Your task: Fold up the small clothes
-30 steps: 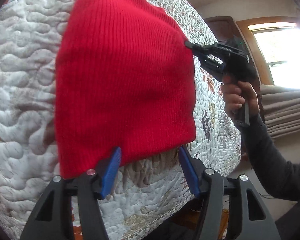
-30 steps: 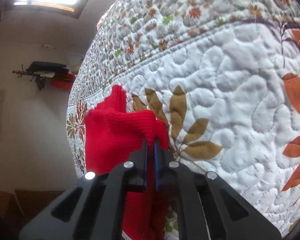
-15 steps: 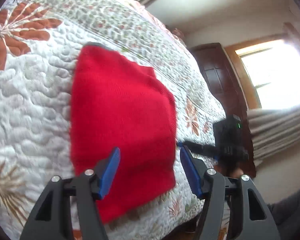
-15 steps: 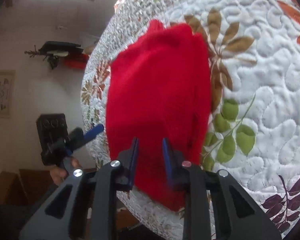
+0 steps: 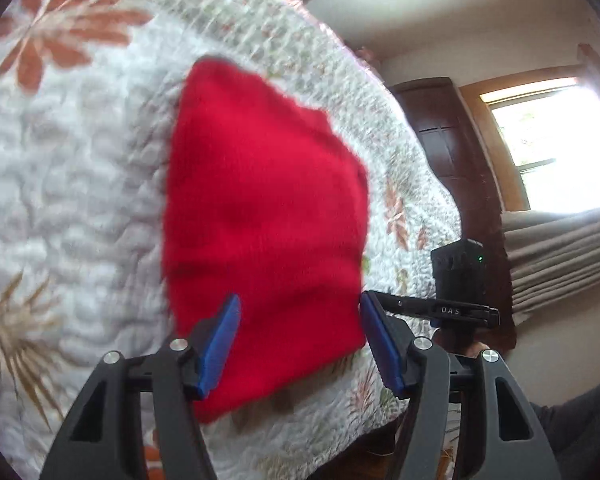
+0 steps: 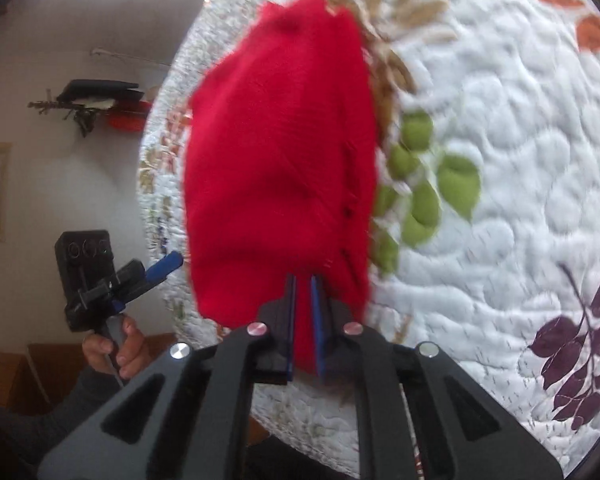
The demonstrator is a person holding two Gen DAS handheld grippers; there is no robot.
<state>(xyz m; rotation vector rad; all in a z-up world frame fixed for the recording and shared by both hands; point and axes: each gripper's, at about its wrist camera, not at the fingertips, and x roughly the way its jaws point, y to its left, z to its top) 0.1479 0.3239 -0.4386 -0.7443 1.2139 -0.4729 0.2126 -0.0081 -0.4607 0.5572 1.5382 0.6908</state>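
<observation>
Red knitted garment (image 5: 264, 216), folded into a flat, roughly wedge-shaped piece, lies on the white quilted bedspread with stitched leaves and flowers (image 5: 72, 184), near the edge of the bed. My left gripper (image 5: 300, 340) has its blue-padded jaws spread wide, holding nothing; from its own camera the pads frame the near end of the knit, though I cannot tell whether either pad touches it. My right gripper (image 6: 303, 320) has its jaws drawn down to a narrow gap, and red cloth shows through that gap; whether the cloth is pinched or merely lies behind the pads, I cannot tell. From the right wrist camera the red knit (image 6: 280, 160) sits beside green and tan leaf patterns on the bedspread (image 6: 500, 160), and my left gripper (image 6: 156, 270) shows off the bed's edge, gripped in my hand (image 6: 114, 346). From the left wrist camera my right gripper (image 5: 392, 300) reaches in sideways at the garment's right edge. A bright window (image 5: 556, 148) and a dark wooden door (image 5: 440, 128) stand beyond the bed. Both views are somewhat blurred.
</observation>
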